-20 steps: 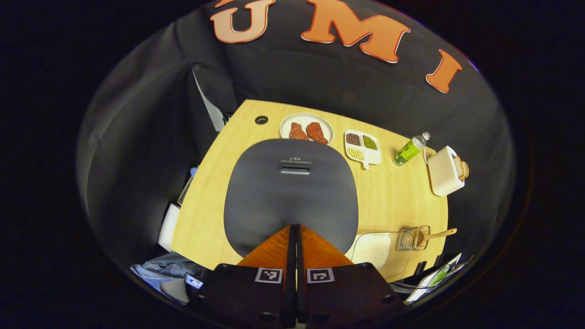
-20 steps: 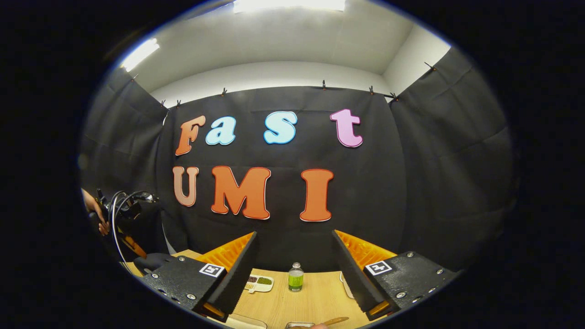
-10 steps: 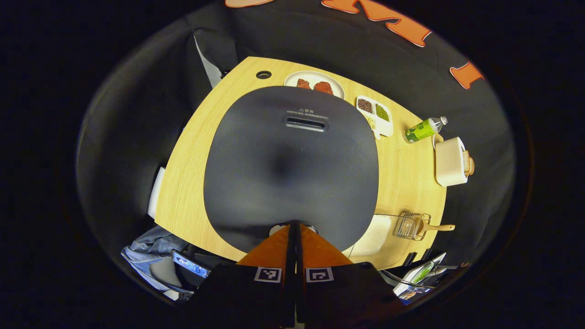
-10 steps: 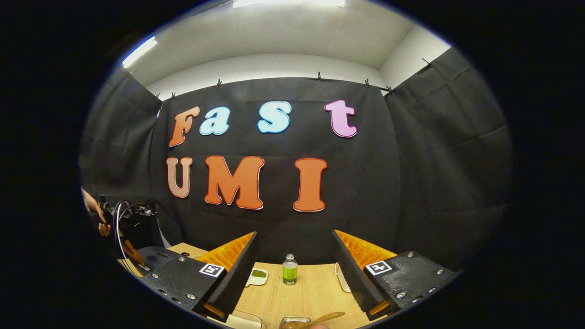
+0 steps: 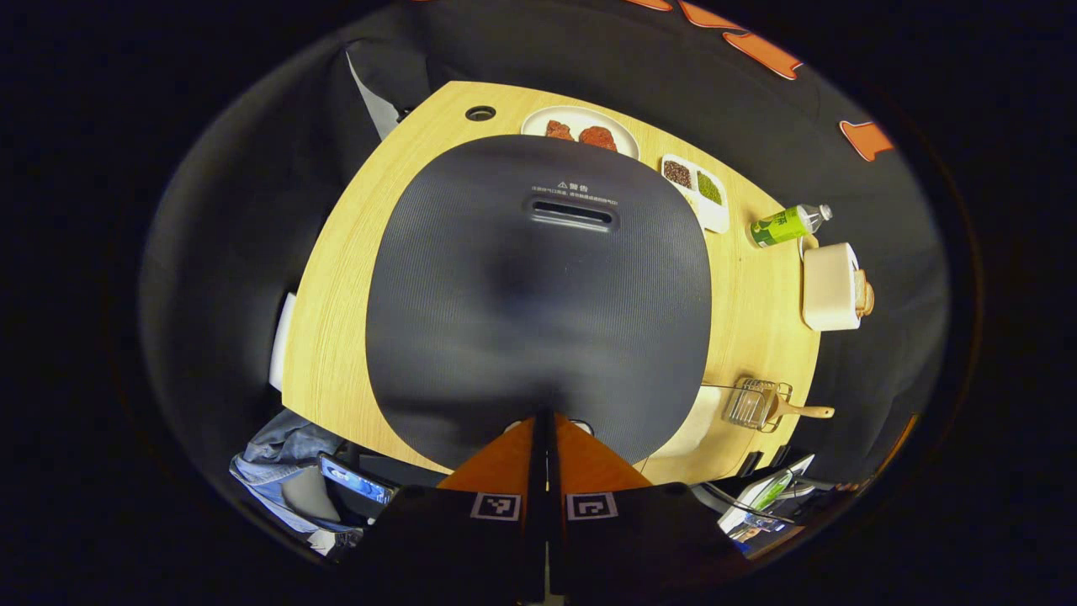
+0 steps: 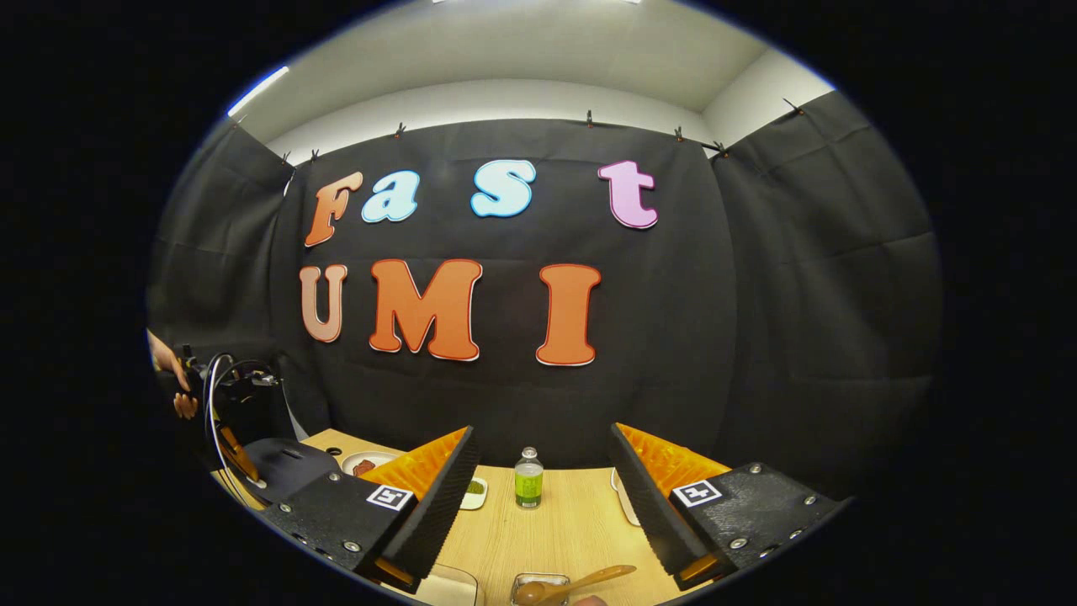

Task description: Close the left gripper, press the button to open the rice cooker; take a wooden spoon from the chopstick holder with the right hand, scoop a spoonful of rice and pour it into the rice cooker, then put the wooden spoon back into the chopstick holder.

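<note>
Pressing one rice cooker [image 5: 538,295], the left gripper [image 5: 543,421] is clenched; the right gripper [image 6: 543,471] gapes above one wooden spoon [image 6: 580,582].

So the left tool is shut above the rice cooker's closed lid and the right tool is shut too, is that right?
Not quite. The right tool is open, its fingers spread wide apart, as the right gripper view shows. The left tool is shut over the rice cooker's closed lid.

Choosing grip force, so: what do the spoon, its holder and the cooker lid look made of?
Spoon: wood, by its pale tan matte look. Holder: thin metal wire, shiny and see-through like a rack. Cooker lid: probably plastic, dark matte with a fine ribbed texture.
</note>
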### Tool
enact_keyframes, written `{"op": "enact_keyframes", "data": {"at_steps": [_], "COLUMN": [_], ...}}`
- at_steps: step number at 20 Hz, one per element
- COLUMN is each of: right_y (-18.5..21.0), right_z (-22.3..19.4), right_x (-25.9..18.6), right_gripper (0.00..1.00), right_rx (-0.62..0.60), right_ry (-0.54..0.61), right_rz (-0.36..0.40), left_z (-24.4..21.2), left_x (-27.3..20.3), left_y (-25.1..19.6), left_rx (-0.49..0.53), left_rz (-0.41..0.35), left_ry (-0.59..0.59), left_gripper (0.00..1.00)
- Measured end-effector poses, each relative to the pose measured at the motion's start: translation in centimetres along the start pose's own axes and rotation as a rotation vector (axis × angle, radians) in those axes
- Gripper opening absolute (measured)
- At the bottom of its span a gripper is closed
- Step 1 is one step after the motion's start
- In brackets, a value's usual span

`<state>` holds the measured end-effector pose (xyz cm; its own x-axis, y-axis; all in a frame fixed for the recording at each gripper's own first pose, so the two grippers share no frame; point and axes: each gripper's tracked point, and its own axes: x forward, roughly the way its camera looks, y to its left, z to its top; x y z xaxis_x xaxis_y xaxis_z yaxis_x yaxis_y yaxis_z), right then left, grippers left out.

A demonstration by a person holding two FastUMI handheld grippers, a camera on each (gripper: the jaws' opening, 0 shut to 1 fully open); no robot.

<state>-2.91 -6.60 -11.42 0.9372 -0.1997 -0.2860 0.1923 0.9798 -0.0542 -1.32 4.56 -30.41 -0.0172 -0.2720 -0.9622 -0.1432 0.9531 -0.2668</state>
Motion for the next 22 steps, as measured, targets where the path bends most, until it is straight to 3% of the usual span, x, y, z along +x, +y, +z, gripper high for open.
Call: {"op": "enact_keyframes", "data": {"at_steps": [2,3,7,10,15,16,17,22], "right_y": [0.4,0.7,1.5,1.5,0.3,-0.1,-0.4,-1.6], "right_z": [-0.4,-0.7,-0.9,-1.0,-0.8,-1.0,-1.3,-3.7], "right_x": [0.1,0.2,0.1,-0.2,-0.5,-0.5,-0.6,-0.9], "right_gripper": [0.96,0.96,1.00,0.96,0.96,1.00,0.96,0.96], "right_rx": [0.001,0.004,0.017,0.018,-0.009,-0.011,-0.009,0.004], "right_ry": [0.015,0.022,0.033,0.039,0.027,0.031,0.037,0.097], "right_rz": [0.009,0.014,0.034,0.042,0.025,0.020,0.014,-0.009], "left_z": [-0.2,-0.1,0.2,0.0,0.2,0.5,0.9,3.7], "left_x": [0.2,0.3,0.3,0.2,-1.0,-1.9,-2.8,-8.7], "left_y": [-0.1,0.0,0.0,0.1,0.0,-0.1,-0.2,-1.7], "left_rx": [0.026,0.034,0.018,0.015,-0.094,-0.085,-0.071,0.040], "left_rz": [0.007,0.011,-0.011,-0.041,-0.094,-0.100,-0.100,-0.081], "left_ry": [0.005,0.005,-0.009,-0.028,-0.044,-0.061,-0.103,-0.371], "left_gripper": [0.02,0.07,0.07,0.07,0.06,0.06,0.06,0.06]}}
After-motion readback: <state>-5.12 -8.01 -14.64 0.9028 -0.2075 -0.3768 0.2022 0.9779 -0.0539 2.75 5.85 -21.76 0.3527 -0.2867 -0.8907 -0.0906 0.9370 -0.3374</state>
